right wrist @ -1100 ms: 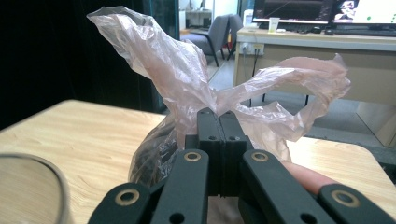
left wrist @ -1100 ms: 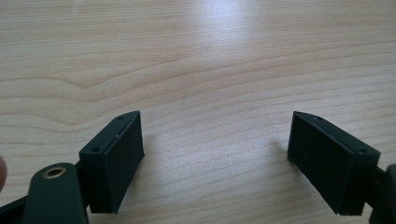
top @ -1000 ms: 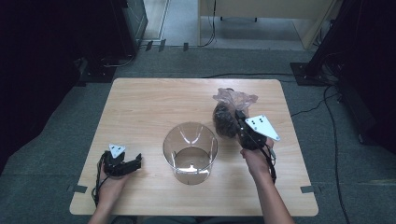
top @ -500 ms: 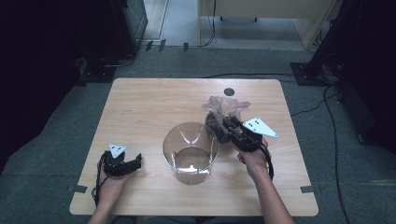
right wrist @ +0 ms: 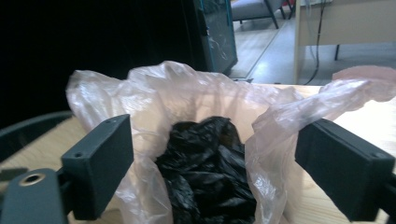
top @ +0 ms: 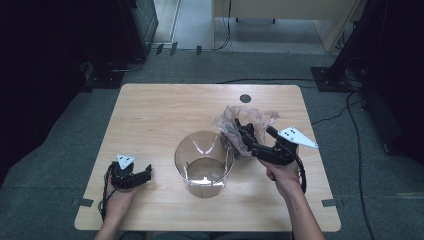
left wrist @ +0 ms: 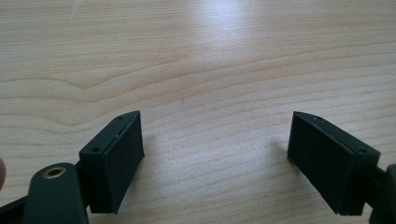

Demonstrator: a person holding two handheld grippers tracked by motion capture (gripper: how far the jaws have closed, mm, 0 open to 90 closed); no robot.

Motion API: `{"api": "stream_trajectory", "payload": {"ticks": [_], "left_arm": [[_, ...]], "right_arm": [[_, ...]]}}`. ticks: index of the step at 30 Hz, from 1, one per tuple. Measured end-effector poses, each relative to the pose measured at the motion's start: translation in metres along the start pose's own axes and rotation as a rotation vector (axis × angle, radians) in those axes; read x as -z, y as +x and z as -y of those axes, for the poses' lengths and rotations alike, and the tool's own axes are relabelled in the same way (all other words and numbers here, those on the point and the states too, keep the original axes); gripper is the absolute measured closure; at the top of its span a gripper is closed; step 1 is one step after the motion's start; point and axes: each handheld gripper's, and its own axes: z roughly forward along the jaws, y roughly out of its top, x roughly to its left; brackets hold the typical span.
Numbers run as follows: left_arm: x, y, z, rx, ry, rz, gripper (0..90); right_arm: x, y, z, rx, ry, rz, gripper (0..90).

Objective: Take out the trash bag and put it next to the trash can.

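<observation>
A clear plastic bag (top: pixel 246 121) with a crumpled black bag (right wrist: pixel 208 172) inside sits on the wooden table (top: pixel 165 110), just right of a clear round container (top: pixel 204 162). My right gripper (top: pixel 243 134) reaches into the bag's near side. Its jaws have just been opening and now stand wide apart with the bag (right wrist: pixel 196 93) between them, the pads not pressing it. My left gripper (top: pixel 144 173) rests on the table near the front left, open, with bare wood between its fingers (left wrist: pixel 116 158).
A small black round hole (top: pixel 245 98) marks the table's far edge. Grey carpet surrounds the table, with dark equipment at both sides and cables (top: pixel 260 80) on the floor behind.
My right gripper has shifted left toward the container and its jaws have parted from shut to wide. The clear bag has loosened and spread. The left gripper has kept still.
</observation>
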Motion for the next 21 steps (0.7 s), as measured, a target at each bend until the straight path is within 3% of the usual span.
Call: {"api": "stream_trajectory", "payload": {"ticks": [3, 6, 15, 21], "left_arm": [[0.000, 0.000, 0.000, 0.000, 0.000, 0.000, 18.0], [0.000, 0.000, 0.000, 0.000, 0.000, 0.000, 18.0], [0.000, 0.000, 0.000, 0.000, 0.000, 0.000, 18.0], [0.000, 0.000, 0.000, 0.000, 0.000, 0.000, 18.0]], "right_arm": [[0.004, 0.001, 0.003, 0.047, 0.012, 0.023, 8.1], [0.010, 0.001, 0.006, 0.078, 0.025, 0.016, 3.3], [0.033, -0.001, 0.014, 0.133, 0.048, -0.036, 0.0], [0.042, -0.009, 0.028, 0.149, 0.089, -0.030, 0.0]]}}
